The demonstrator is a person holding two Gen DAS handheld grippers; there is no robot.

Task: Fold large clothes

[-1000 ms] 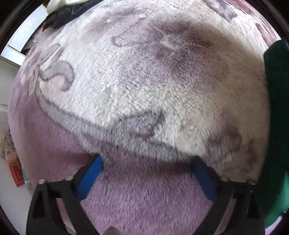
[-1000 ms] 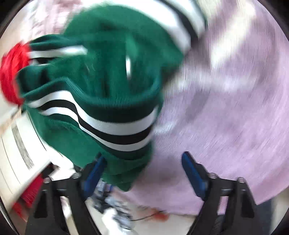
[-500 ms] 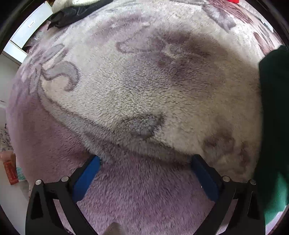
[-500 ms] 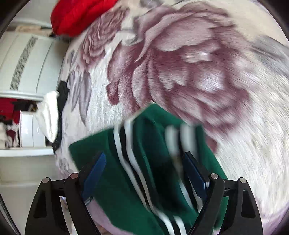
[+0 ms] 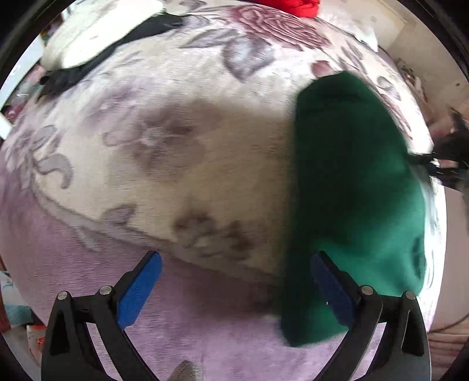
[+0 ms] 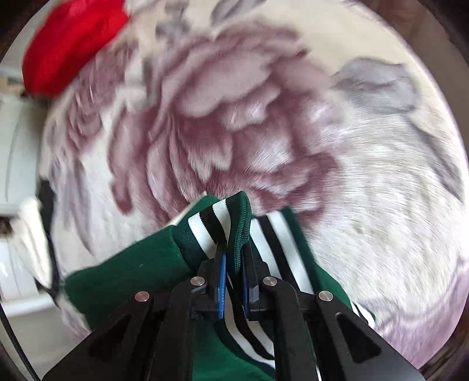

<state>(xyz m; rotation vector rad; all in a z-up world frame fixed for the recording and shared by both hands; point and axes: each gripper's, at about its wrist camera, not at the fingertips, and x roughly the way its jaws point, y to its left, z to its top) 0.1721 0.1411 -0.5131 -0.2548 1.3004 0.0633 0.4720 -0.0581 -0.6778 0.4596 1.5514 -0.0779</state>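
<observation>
A dark green garment [image 5: 348, 181] with black and white striped ribbed trim lies on a floral plush blanket [image 5: 181, 164]. In the left wrist view it stretches along the right side, partly behind the right finger. My left gripper [image 5: 234, 287] is open and empty over the purple border of the blanket. In the right wrist view my right gripper [image 6: 234, 281] is shut on the striped ribbed edge [image 6: 222, 222] of the green garment [image 6: 134, 269], which bunches up between the blue pads.
A red garment [image 6: 73, 41] lies at the far edge of the blanket [image 6: 293, 117]; it also shows in the left wrist view [image 5: 293, 6]. A black and white garment [image 5: 102, 49] lies at the far left. White furniture [image 6: 17, 152] stands beside the bed.
My right gripper has closed on the striped edge of the green garment. The left wrist view has swung right, and much more of the green garment shows in it.
</observation>
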